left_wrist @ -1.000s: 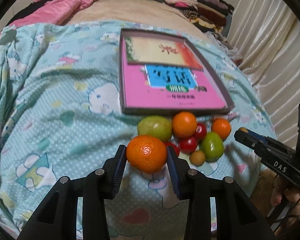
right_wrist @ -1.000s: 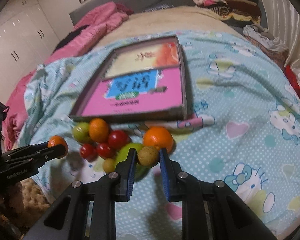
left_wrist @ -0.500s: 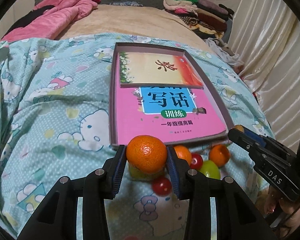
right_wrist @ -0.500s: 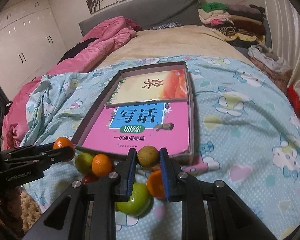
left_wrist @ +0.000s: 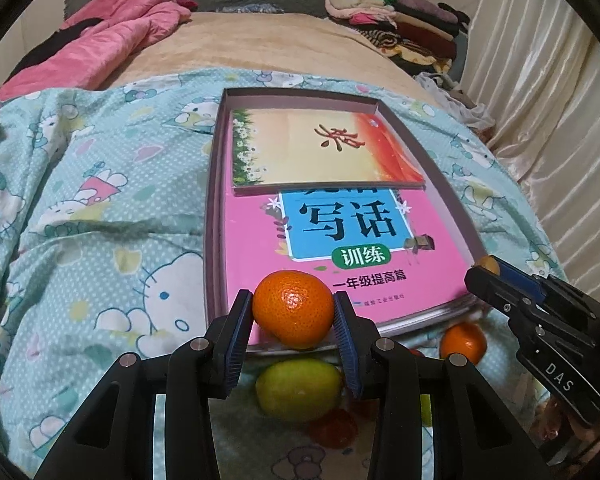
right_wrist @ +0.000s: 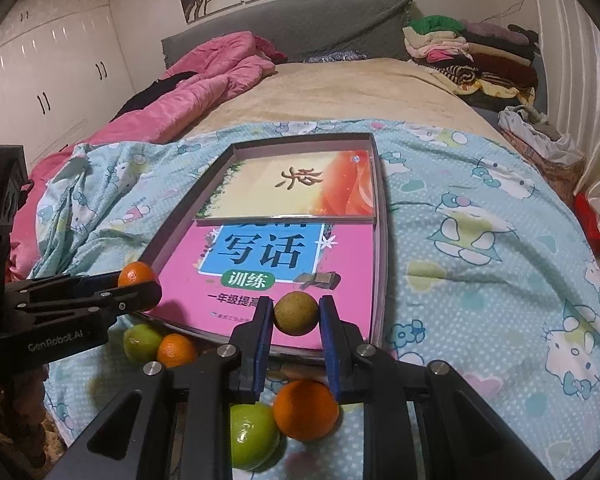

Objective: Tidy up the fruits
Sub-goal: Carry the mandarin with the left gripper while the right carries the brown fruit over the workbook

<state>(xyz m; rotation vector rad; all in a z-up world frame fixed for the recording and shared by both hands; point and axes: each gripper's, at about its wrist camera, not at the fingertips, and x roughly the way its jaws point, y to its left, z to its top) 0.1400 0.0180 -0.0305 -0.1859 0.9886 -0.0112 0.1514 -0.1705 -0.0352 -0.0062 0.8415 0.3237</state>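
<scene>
1. The flat grey box [left_wrist: 452, 204] with a pink book inside fills the middle of the frame; lower both fruits in softly so they don't roll.
2. The left gripper [left_wrist: 293, 326] has its fingers squeezed on the round orange tangerine [left_wrist: 293, 308], low in the middle.
3. The right gripper [right_wrist: 296, 324] has its fingers squeezed on the small brown round fruit [right_wrist: 297, 313], over the box's near edge.
4. The bed's blue cartoon blanket [right_wrist: 480, 248] is soft and bumpy.

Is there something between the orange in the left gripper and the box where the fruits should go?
Nothing visible blocks it. The orange is held in the left gripper at the near rim of the box. Inside, two books cover the floor.
</scene>
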